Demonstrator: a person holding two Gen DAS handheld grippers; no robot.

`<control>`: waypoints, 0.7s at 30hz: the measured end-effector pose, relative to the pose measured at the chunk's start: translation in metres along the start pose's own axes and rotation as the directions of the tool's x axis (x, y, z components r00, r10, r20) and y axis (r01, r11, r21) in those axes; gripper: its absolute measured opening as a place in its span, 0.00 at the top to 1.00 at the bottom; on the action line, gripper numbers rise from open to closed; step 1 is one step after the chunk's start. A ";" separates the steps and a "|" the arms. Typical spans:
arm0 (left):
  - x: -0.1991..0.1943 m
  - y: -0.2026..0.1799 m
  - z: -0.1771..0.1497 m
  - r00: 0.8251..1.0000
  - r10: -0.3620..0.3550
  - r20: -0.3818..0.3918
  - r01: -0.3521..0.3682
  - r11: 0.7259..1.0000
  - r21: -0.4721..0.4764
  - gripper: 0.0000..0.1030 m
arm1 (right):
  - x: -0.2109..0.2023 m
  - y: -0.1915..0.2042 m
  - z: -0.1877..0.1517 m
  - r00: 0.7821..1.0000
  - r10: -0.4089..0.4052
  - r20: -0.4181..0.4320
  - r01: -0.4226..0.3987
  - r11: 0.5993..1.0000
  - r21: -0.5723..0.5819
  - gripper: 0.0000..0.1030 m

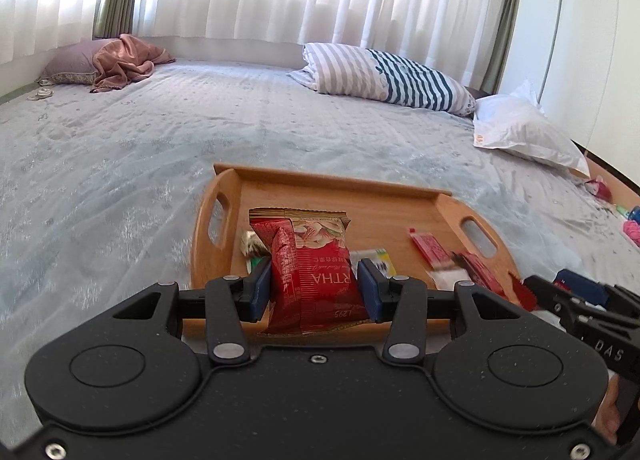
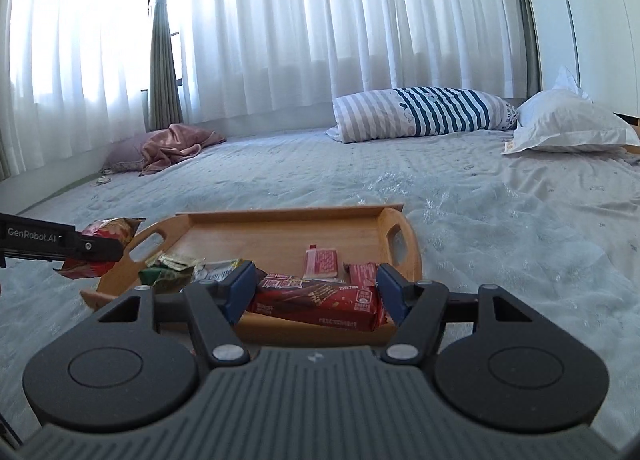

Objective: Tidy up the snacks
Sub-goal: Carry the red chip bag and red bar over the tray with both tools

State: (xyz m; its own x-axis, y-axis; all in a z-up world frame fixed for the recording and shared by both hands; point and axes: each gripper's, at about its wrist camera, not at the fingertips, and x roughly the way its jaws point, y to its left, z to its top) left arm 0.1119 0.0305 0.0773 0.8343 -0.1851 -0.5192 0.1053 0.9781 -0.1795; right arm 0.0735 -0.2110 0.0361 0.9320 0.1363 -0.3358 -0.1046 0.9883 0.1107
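Left hand-held gripper (image 1: 314,287): clamped on red snack bag (image 1: 316,276).
Right hand-held gripper (image 2: 316,292): clamped on red biscuit pack (image 2: 320,302).
Tray (image 2: 280,230): on bed (image 2: 480,212).

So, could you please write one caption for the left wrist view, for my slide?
Left gripper holding a red snack bag between its fingers above a wooden tray on the bed.
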 end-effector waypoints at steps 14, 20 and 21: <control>0.069 0.016 0.058 0.998 -0.032 -0.048 0.031 0.999 -0.030 0.58 | 0.089 -0.026 0.049 0.995 0.071 -0.075 -0.066 0.995 0.074 0.33; 0.108 0.027 0.073 0.995 0.003 -0.100 -0.006 0.999 -0.033 0.58 | 0.138 -0.035 0.062 0.983 0.071 -0.167 -0.062 0.997 0.054 0.33; 0.114 0.029 0.073 0.994 0.009 -0.111 -0.013 0.999 -0.038 0.58 | 0.145 -0.037 0.062 0.981 0.068 -0.182 -0.060 0.997 0.054 0.33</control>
State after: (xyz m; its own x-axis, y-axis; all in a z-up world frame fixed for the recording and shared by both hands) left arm 0.2501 0.0447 0.0741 0.7698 -0.1857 -0.6107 0.0735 0.9762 -0.2042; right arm 0.2342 -0.2317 0.0410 0.8440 0.2137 -0.4919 -0.1413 0.9734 0.1805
